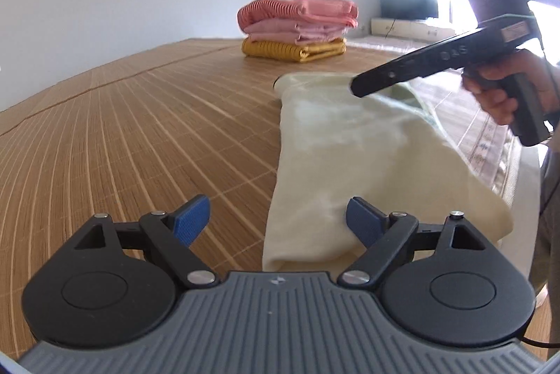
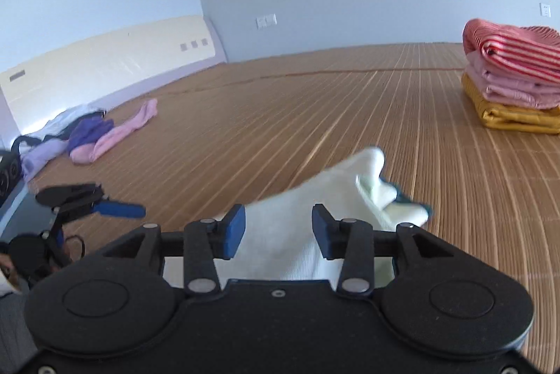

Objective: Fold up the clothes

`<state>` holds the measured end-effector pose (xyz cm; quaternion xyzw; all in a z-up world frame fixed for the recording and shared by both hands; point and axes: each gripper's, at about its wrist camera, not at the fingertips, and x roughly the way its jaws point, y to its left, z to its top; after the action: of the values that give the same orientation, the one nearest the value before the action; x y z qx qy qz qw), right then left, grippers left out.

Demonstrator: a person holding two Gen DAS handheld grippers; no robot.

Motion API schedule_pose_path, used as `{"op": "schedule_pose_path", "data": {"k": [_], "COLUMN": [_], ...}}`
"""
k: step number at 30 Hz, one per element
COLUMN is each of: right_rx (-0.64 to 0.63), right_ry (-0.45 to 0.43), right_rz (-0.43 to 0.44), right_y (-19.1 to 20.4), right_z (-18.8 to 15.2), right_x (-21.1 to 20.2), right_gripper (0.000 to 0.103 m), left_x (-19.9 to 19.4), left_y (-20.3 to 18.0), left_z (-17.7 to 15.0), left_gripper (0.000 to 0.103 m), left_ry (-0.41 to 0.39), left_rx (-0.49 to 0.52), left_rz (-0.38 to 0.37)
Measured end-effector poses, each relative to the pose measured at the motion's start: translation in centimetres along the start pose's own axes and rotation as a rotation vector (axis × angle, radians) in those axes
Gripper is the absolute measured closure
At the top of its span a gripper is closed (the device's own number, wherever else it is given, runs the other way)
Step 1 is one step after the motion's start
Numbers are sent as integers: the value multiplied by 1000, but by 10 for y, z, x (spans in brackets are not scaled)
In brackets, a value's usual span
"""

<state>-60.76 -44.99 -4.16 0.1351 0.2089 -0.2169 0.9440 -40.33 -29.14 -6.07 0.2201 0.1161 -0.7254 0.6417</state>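
1. Slippage is the main risk: the cream garment (image 1: pixel 350 164) lies lengthwise on the bamboo mat (image 1: pixel 140 129), partly folded, and nothing is clamped on it.
2. Jaws of the left gripper (image 1: pixel 278 220) are spread wide over its near edge; those of the right gripper (image 2: pixel 278 230) are also apart above the cloth.
3. A single layer could be pinched, so the fold could be pulled askew.
4. The folded stack (image 1: pixel 297 27) stands well apart.
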Motion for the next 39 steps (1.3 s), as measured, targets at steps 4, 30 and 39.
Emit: {"op": "schedule_pose_path", "data": {"k": [4,30,39], "right_rx": [-7,541,570], "right_ry": [9,-157,-126], "right_rz": [-63,-69,-96], "right_y": [-11,-33,-32], "right_z": [-21,-56,-47], "right_x": [-24,-76,-43], "right_gripper": [61,21,21], "left_x": [3,13,17], "left_y": [3,44,23], "left_z": [-2,-6,-7], "left_gripper": [14,14,14], "left_ry": [59,90,92], "left_rx": [23,-305,-245], "left_rz": [18,-186,-284]}}
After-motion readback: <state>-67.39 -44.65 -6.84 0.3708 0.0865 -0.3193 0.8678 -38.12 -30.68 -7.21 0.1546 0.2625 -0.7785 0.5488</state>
